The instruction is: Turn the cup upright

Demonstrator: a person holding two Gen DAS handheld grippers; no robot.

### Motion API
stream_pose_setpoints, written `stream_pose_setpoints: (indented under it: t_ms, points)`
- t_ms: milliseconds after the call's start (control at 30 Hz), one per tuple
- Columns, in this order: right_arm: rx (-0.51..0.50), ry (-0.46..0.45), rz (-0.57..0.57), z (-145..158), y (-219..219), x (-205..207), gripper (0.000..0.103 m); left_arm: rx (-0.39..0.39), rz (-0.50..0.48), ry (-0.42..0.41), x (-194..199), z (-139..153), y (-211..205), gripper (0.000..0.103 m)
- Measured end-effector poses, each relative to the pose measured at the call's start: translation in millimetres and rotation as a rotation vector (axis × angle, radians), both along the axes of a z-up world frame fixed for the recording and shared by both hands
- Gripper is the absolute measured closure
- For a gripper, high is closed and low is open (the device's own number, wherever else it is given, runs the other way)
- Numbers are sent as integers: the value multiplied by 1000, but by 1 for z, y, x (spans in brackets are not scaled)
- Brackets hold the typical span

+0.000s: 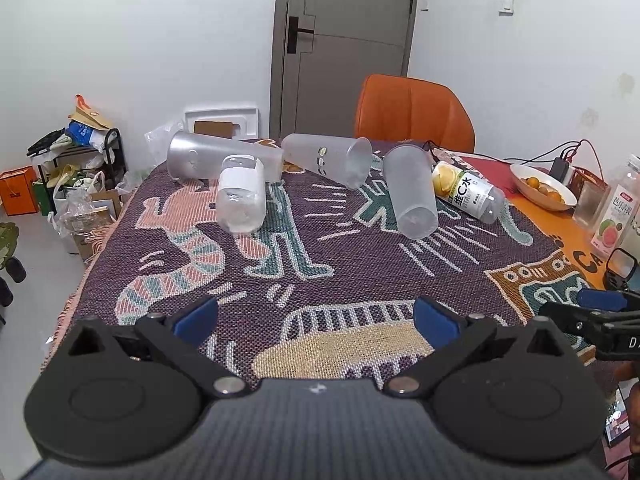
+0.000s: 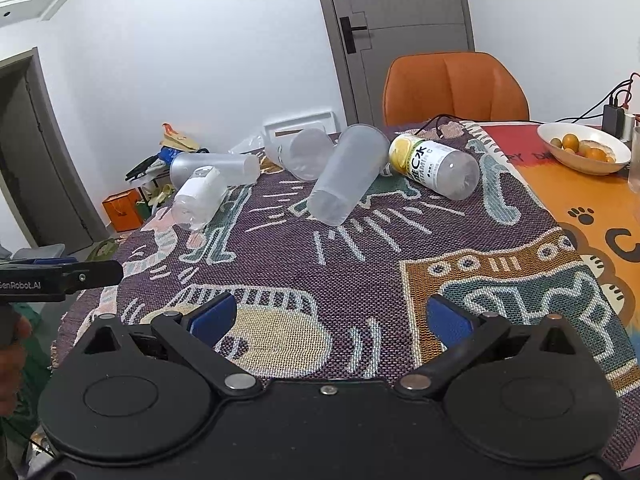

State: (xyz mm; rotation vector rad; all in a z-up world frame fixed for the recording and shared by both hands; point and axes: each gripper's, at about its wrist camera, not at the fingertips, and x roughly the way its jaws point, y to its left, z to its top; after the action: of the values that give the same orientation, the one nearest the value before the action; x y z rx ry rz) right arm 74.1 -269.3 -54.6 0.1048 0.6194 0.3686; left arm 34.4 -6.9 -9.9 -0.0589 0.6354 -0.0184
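Note:
Three frosted plastic cups lie on their sides on the patterned cloth at the far end of the table: a left cup (image 1: pixel 208 158) (image 2: pixel 216 168), a middle cup (image 1: pixel 326 159) (image 2: pixel 306 152) with its mouth turned right, and a right cup (image 1: pixel 410 192) (image 2: pixel 346 174). My left gripper (image 1: pixel 316 316) is open and empty, low over the near cloth, well short of the cups. My right gripper (image 2: pixel 332 318) is open and empty, also near the front edge. Each gripper shows at the side of the other's view.
A clear bottle with a white label (image 1: pixel 241 194) (image 2: pixel 198 196) and a lemon vitamin C bottle (image 1: pixel 468 192) (image 2: pixel 434 168) also lie on the cloth. A bowl of oranges (image 1: pixel 542 186) (image 2: pixel 584 146), drink bottles (image 1: pixel 618 216) and cables stand at right. An orange chair (image 1: pixel 414 114) is behind the table.

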Motion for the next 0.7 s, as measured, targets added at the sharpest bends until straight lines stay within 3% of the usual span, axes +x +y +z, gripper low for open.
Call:
stream_pose_setpoints:
  t_ms: [700]
  points:
    - [13,14,21,-7,-2,36,0,0,38,38,32,-5,5,0]
